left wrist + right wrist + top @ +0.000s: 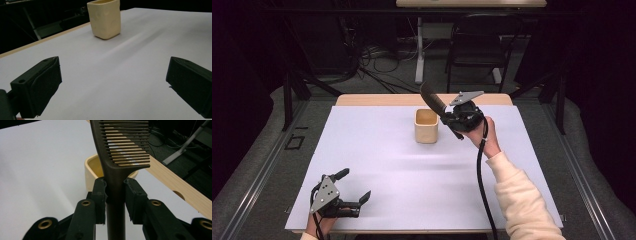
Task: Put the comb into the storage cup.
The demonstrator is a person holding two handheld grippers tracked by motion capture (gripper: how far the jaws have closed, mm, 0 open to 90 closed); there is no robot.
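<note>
A cream square cup (pixel 426 126) stands upright on the white table (pixel 387 165), toward the back middle. My right gripper (pixel 449 116) hovers just right of the cup, shut on the handle of a dark brown comb (pixel 432 98) whose toothed end slants up and left above the cup's rim. In the right gripper view the comb (pixel 117 150) rises between the two pads (pixel 99 195), with the cup (pixel 92 167) behind it. My left gripper (pixel 353 186) rests open near the table's front left corner. In the left gripper view its jaws stand wide apart with nothing between them, facing the cup (pixel 105 18).
The table's wooden back edge (pixel 377 100) shows beyond the white cover. Behind it stand a black chair (pixel 477 45), a white table leg (pixel 419 50) and loose cables on the floor. A cream sleeve (pixel 522 200) reaches in from the bottom right.
</note>
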